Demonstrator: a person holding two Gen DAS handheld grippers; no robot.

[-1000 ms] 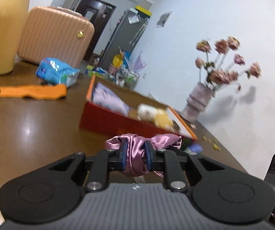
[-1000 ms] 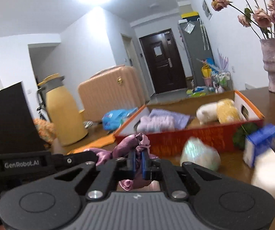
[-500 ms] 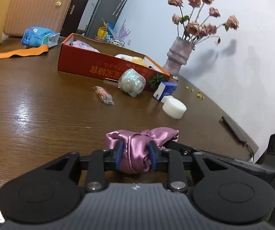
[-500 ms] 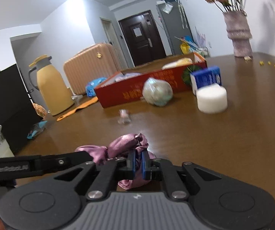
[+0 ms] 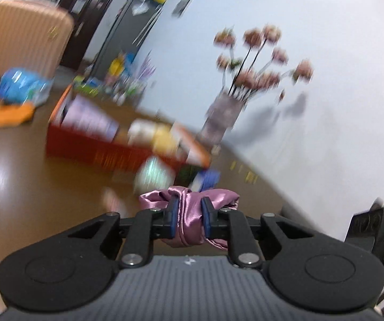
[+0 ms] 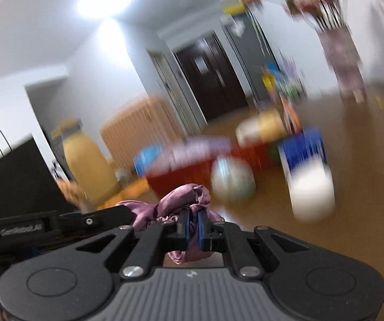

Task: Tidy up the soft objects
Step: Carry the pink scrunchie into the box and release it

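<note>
Both grippers grasp one item: a pink satin scrunchie (image 5: 190, 208), carried above the brown wooden table (image 5: 18, 165).

Left gripper (image 5: 189, 218): the jaws have just been closing and are clenched on the scrunchie. The blue pads (image 5: 174, 215) press a thick fold of satin from both sides. Fabric bulges above and below the pads.

Right gripper (image 6: 194, 227): the jaws are clenched almost fully together, with only a thin fold of the scrunchie (image 6: 184, 200) pinched between the blue pads (image 6: 183, 228). The rest of the fabric bunches above the fingertips and hangs below them. In the right wrist view, the left gripper's black finger (image 6: 98, 218) reaches in from the left and meets the scrunchie's left end.

Background (both views are motion-blurred):
- A red cardboard box (image 5: 90, 149) stands on the table beyond the scrunchie. It holds a lavender folded cloth (image 5: 90, 117) and a white-and-yellow plush item (image 5: 154, 133).
- A pale rounded bundle (image 6: 232, 180) lies just in front of the box.
- A blue carton (image 6: 303, 149) and a white cylinder (image 6: 312, 195) stand to the right of the bundle.
- A vase of dried pink flowers (image 5: 224, 115) stands far right by the wall.
- A peach suitcase (image 5: 20, 40) and a yellow thermos jug (image 6: 85, 165) are at far left.
</note>
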